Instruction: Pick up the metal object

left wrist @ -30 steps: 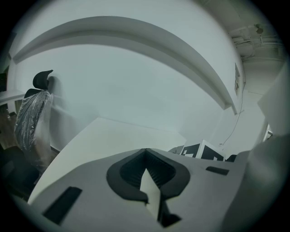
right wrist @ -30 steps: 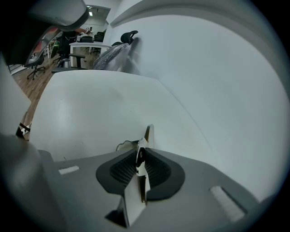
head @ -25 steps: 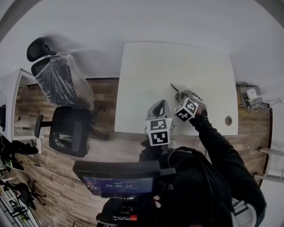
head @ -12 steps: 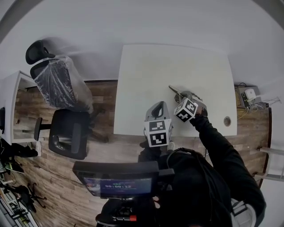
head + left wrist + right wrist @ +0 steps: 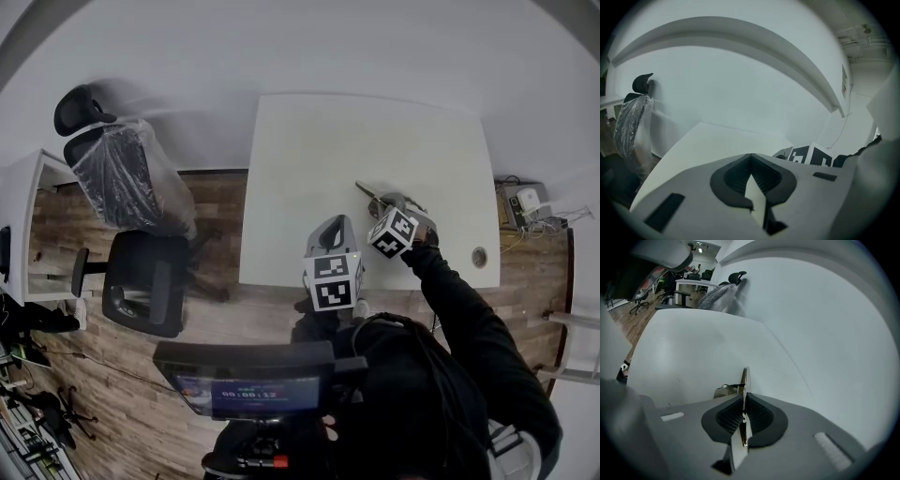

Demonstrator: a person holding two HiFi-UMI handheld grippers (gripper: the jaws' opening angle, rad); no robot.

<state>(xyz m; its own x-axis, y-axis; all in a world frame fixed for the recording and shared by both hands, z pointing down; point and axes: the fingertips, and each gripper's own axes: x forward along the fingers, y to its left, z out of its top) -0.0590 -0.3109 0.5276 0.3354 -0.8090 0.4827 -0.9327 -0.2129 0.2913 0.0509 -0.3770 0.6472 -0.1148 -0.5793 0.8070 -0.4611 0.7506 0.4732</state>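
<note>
The metal object (image 5: 367, 193) is a thin shiny strip with a bent bracket end, on the right half of the white table (image 5: 375, 131). My right gripper (image 5: 382, 203) is shut on it. In the right gripper view the strip (image 5: 744, 378) stands on edge between the dark pads (image 5: 757, 414) and sticks out past the right gripper (image 5: 743, 398). Whether it touches the table I cannot tell. My left gripper (image 5: 337, 223) hovers at the table's front edge, left of the right one. In its own view the left gripper (image 5: 750, 157) is shut on nothing.
A cable hole (image 5: 481, 253) sits near the table's front right corner. On the wooden floor to the left stand a plastic-wrapped office chair (image 5: 127, 173) and a black chair (image 5: 141, 281). A box with cables (image 5: 525, 202) lies on the floor at the right.
The view has shifted slightly. Both grippers and the metal object keep about the same places on the table.
</note>
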